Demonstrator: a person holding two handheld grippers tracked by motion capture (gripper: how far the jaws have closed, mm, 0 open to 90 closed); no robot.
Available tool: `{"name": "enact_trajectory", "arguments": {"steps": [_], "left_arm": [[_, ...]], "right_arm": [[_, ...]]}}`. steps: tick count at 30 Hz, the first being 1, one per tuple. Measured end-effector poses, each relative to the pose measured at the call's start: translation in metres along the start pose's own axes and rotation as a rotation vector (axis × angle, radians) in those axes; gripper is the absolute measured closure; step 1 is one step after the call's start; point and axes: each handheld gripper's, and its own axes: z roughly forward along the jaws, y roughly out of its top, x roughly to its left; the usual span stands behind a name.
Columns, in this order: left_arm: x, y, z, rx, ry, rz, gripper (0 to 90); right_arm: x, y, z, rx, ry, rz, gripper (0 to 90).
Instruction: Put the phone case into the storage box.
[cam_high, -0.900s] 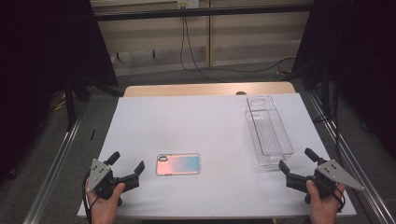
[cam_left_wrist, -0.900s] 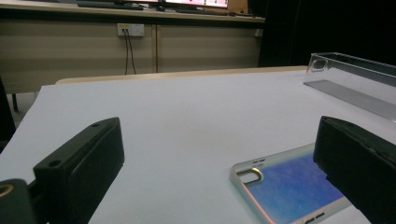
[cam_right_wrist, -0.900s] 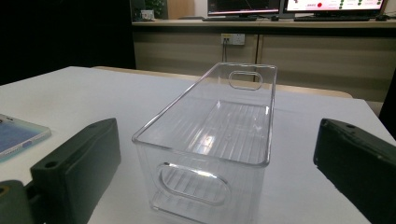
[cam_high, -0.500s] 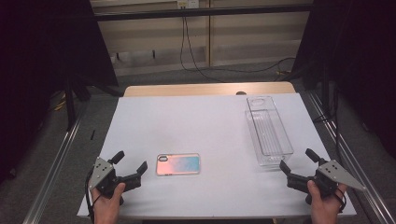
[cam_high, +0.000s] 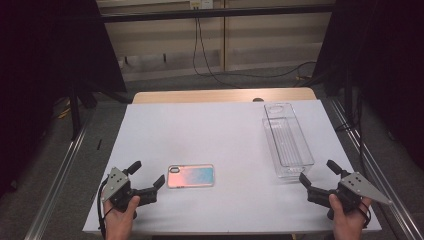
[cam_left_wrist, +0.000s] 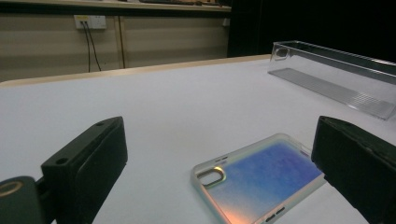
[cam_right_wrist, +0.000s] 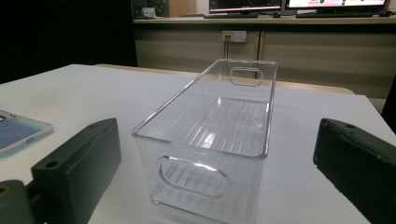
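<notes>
The phone case (cam_high: 190, 175) lies flat on the white bench (cam_high: 220, 135), toward its near left part, with its long side running left to right in the high view. Its surface shades from orange-pink at the left end to pale blue at the right. In the left gripper view the phone case (cam_left_wrist: 261, 179) shows a camera cut-out at the end nearer the left tongs, and it rests on the bench between and just beyond the two black jaws, touching neither.

The left tongs (cam_high: 148, 176) sit just to the left of the case, at the near left corner of the bench, held by the person's left hand (cam_high: 119, 216). Their jaws stand wide apart with nothing gripped.

Well to the right, a clear plastic bin (cam_high: 287, 139) stands upright on the bench, long and narrow, running away from the person, with an oval handle cut-out in each end wall. It looks empty. In the right gripper view the bin (cam_right_wrist: 212, 140) has a ribbed floor, and its near end stands just ahead of the gap between the jaws.

The right tongs (cam_high: 318, 172) are at the near right corner of the bench, just short of the bin's near end, held by the person's right hand (cam_high: 349, 220). Their jaws are also spread wide and hold nothing.

Beyond the bench's far edge, cables run along the floor and up a panelled wall.
</notes>
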Motion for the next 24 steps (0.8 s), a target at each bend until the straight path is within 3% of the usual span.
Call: {"name": "enact_trajectory", "arguments": {"steps": [2,6,14,16,17,24], "left_arm": [[-0.001,0.000,0.005,0.026,-0.031,0.003,3.9],[-0.003,0.000,0.009,0.034,-0.033,-0.003,3.9],[-0.008,0.006,0.017,0.030,-0.049,0.031,2.2],[-0.010,0.010,0.020,0.016,-0.053,0.025,1.9],[-0.010,0.014,0.022,0.005,-0.048,0.043,1.9],[-0.011,0.021,0.029,-0.009,-0.041,0.033,1.9]], "right_arm": [[0.000,0.000,0.000,0.002,0.000,0.000,0.4],[-0.001,-0.001,0.001,0.005,0.000,0.003,0.4],[-0.001,-0.001,0.002,0.006,0.002,0.002,0.3],[-0.001,0.000,0.002,0.004,0.002,0.001,0.3],[-0.001,0.000,0.002,0.004,0.002,0.002,0.4],[-0.001,0.000,0.003,0.004,0.003,0.000,0.4]]}}
